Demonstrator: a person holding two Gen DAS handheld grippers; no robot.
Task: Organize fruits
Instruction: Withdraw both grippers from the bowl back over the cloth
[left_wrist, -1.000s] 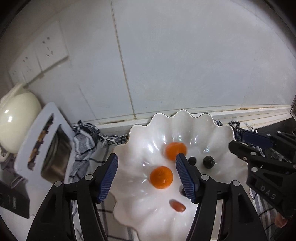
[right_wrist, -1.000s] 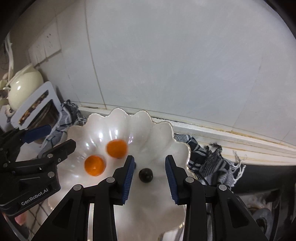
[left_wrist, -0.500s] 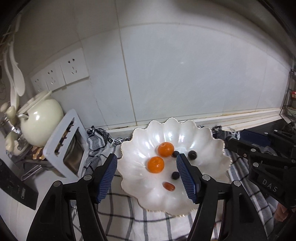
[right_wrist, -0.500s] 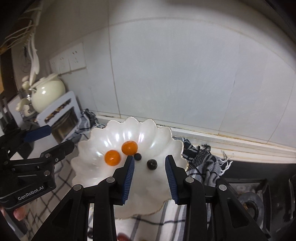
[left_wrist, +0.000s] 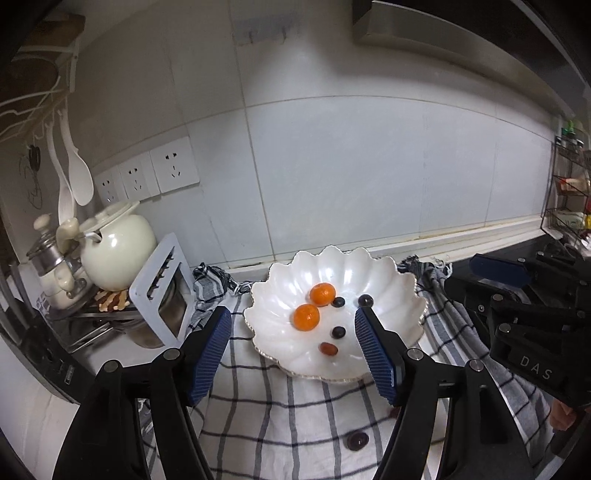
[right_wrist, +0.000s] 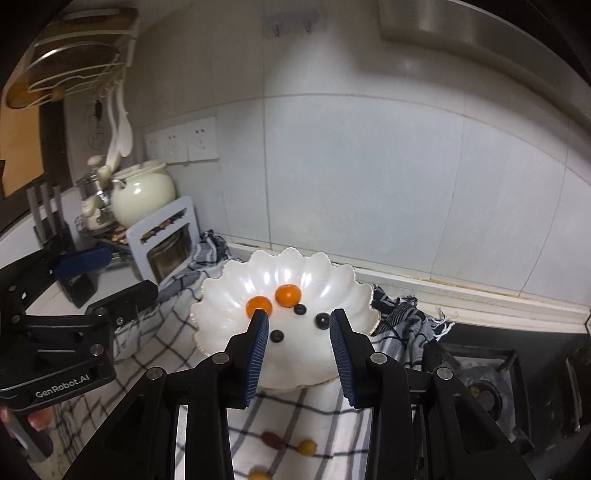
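A white scalloped ceramic bowl (left_wrist: 334, 280) sits on a white cloth with dark checked lines (left_wrist: 295, 413) spread over the table, close to the tiled wall. Inside the bowl lie two small orange mandarins (left_wrist: 306, 316) side by side, three dark round berries (left_wrist: 338, 332) and one reddish oval fruit (left_wrist: 328, 348) nearest the front rim. The left gripper (left_wrist: 293, 349) hangs above the cloth in front of the bowl with its blue-padded jaws spread wide and nothing between them. The right gripper (right_wrist: 299, 350) hovers over the near edge of the bowl, its jaws also parted and holding nothing. More fruit lies loose on the cloth: a dark red oval piece (right_wrist: 272, 439) and a small yellow round one (right_wrist: 306, 447) just beside it, with another yellowish piece (right_wrist: 258, 475) at the bottom edge of the right wrist view. To the left of the bowl stand a white toaster (left_wrist: 164, 284) and a cream ceramic pot (left_wrist: 118, 254).
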